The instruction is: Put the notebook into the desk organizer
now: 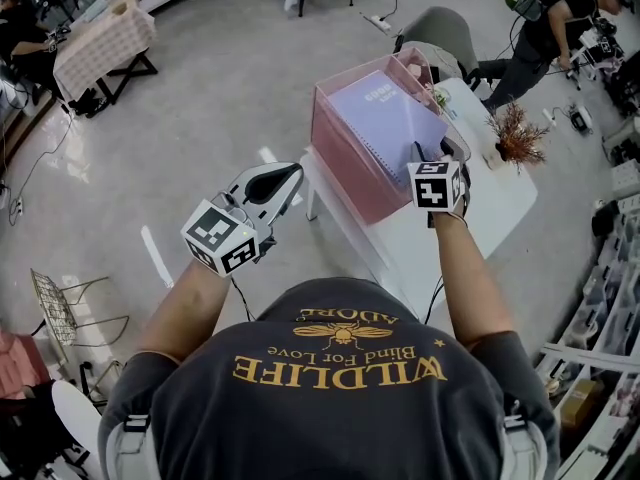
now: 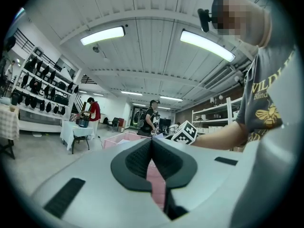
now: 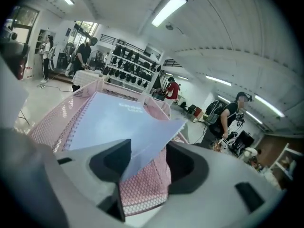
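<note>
Over on the white table (image 1: 480, 208), the lavender spiral-bound notebook (image 1: 385, 118) lies tilted inside the pink mesh desk organizer (image 1: 340, 158), with its printed cover facing up. Its far end is up near the organizer's back wall. Its near corner reaches toward the person.

The right gripper (image 1: 435, 153) is right at that near corner. In the right gripper view, the notebook (image 3: 114, 122) runs back over the organizer's mesh (image 3: 142, 184), and its corner sits in the gap of the right gripper (image 3: 147, 160). The jaws stand apart. The cover's edge lies close against one pad, with clear space to the other, so nothing is pinched: the grip is released.

The left gripper (image 1: 285, 178) is held well off to the side, out over the floor and apart from the table. In its own view, the left gripper (image 2: 152, 144) has its dark pads closed tip to tip with nothing caught between them. Past them you can see the organizer's pink wall (image 2: 121, 139) and the right gripper's marker cube (image 2: 184, 133).

Farther along the table, beyond the organizer, stands a small bunch of dried reddish plants (image 1: 517, 136). A grey chair (image 1: 440, 30) sits behind the table, and another person (image 1: 545, 28) is bent over some gear near it. Across the room is a table with a checked cloth (image 1: 105, 38).
</note>
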